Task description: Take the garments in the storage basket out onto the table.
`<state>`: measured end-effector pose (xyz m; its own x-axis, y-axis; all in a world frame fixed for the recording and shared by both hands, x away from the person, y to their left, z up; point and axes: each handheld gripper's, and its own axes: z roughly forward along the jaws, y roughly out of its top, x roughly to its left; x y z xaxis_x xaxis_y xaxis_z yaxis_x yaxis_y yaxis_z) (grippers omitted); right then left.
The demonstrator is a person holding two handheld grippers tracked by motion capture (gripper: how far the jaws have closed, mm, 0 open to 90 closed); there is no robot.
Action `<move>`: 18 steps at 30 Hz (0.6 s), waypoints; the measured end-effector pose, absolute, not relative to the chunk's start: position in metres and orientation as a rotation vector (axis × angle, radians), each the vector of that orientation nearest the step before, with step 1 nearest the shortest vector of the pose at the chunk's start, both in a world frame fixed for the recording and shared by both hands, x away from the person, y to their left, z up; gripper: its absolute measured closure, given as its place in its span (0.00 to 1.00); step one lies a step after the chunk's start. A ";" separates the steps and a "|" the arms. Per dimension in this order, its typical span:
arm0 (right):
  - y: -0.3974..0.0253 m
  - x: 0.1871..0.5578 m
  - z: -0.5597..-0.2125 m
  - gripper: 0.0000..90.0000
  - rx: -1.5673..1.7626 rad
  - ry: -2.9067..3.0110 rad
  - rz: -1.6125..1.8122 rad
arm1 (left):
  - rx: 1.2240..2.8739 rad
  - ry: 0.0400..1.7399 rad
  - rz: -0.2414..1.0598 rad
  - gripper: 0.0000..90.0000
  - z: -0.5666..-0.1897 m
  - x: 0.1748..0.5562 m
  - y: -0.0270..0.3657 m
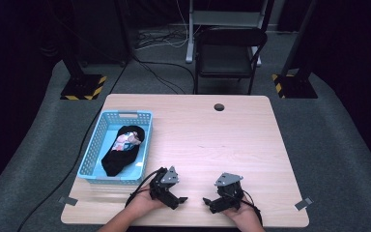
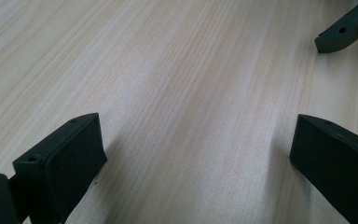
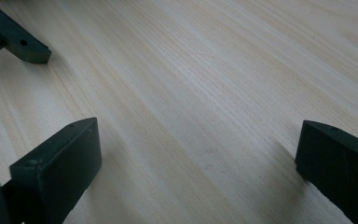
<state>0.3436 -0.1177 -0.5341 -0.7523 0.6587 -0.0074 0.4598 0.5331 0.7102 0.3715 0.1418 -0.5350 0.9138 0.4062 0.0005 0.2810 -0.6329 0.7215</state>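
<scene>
Left tongs (image 1: 179,195) and right tongs (image 1: 211,203) spread wide (holding nothing), low on table (image 1: 232,145), blue basket (image 1: 92,159) nearby

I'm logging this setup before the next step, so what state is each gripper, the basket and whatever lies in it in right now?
left gripper: open, nothing between its jaws, low over the table.
right gripper: open, nothing between its jaws, low over the table.
blue basket: upright on the table's left side, holding clothes.
black garment: lying inside the basket.
pink-and-white item: resting on the black garment.
</scene>
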 end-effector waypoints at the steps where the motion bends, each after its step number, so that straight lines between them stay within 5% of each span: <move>1: -0.118 0.344 -0.534 0.00 0.935 2.500 1.038 | 2.294 0.488 0.208 0.02 -0.535 0.371 0.142; 18: -0.118 0.344 -0.534 0.00 0.935 2.500 1.037 | 2.299 0.486 0.212 0.00 -0.535 0.370 0.142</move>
<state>0.3437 -0.1177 -0.5341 -0.7525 0.6585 -0.0077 0.4596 0.5335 0.7100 0.3700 0.1417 -0.5352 0.9136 0.4065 0.0047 0.2798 -0.6371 0.7183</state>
